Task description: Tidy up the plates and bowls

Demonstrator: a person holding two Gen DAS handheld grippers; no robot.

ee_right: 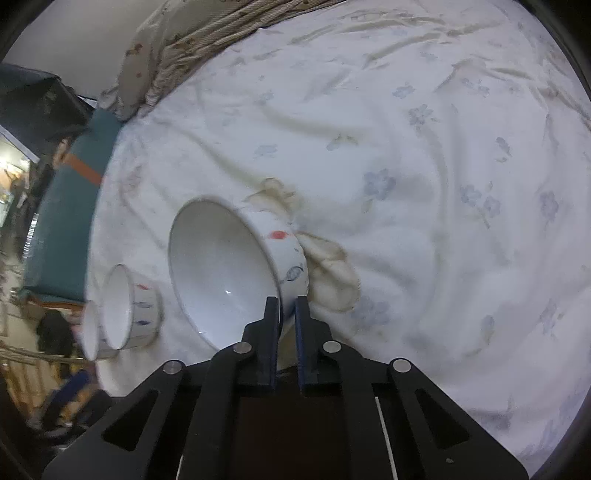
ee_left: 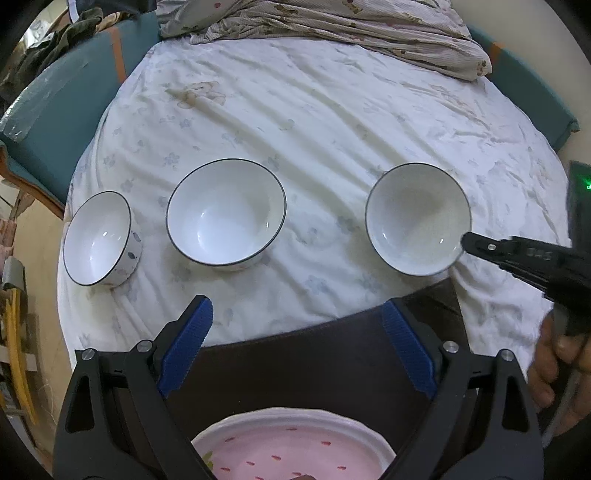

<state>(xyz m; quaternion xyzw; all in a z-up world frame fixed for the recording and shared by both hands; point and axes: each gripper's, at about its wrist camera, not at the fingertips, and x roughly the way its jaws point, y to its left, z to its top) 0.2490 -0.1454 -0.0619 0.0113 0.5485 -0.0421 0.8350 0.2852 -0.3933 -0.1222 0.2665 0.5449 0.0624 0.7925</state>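
Three white bowls with dark rims sit on a white flowered sheet in the left wrist view: a small left bowl (ee_left: 98, 240), a middle bowl (ee_left: 226, 212) and a right bowl (ee_left: 417, 219). My right gripper (ee_left: 466, 240) pinches the right bowl's near rim. In the right wrist view that gripper (ee_right: 286, 304) is shut on the bowl (ee_right: 221, 269), which is tilted. The other two bowls (ee_right: 125, 312) lie to its left. My left gripper (ee_left: 297, 314) is open and empty above a dark mat (ee_left: 314, 354). A pink plate (ee_left: 291, 446) lies under it.
A crumpled striped blanket (ee_left: 332, 26) lies at the back of the bed. A teal bed frame (ee_left: 55, 122) runs along the left edge, with clutter beyond it. A hand (ee_left: 557, 365) holds the right gripper.
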